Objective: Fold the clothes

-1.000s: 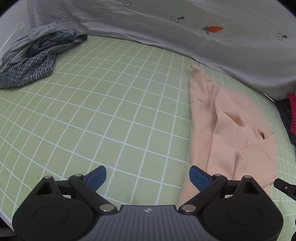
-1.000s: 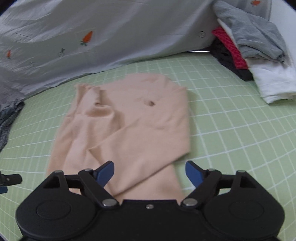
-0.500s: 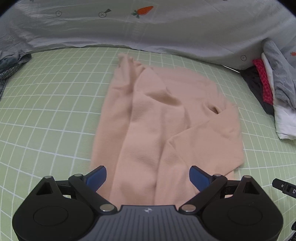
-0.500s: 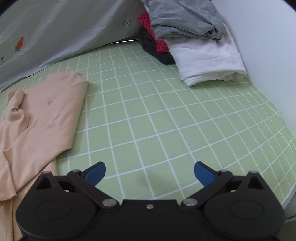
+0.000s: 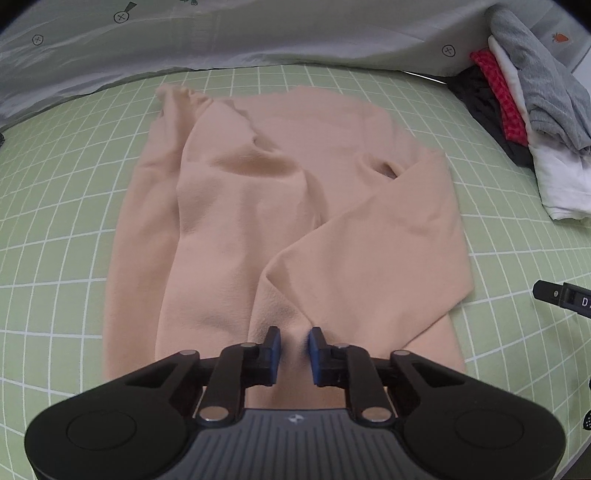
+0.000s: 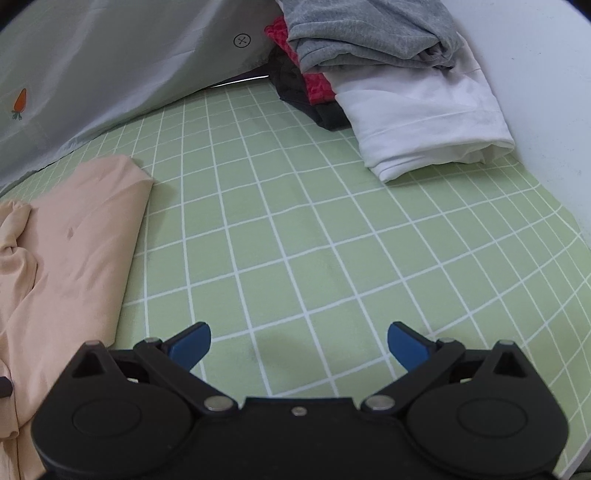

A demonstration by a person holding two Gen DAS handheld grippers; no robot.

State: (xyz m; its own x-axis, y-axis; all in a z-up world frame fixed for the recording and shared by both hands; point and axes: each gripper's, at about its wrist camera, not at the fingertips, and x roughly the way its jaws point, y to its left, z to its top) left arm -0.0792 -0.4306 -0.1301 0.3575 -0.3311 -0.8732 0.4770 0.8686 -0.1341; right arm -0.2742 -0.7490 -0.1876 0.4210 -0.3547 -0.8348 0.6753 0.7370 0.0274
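A peach long-sleeved garment lies flat on the green checked sheet, both sleeves folded in over its body. My left gripper sits at the garment's near edge, its blue pads drawn close on a pinched ridge of the peach cloth. In the right wrist view the same garment lies at the left. My right gripper hovers open over bare sheet to the right of it, nothing between its fingers.
A pile of grey, red, black and white clothes sits at the far right against a white wall. A grey carrot-print cover runs along the back. The sheet's edge drops off at the right.
My left gripper swung right onto the garment, came down to its near edge and shut on the cloth. My right gripper moved right off the garment and stays open.
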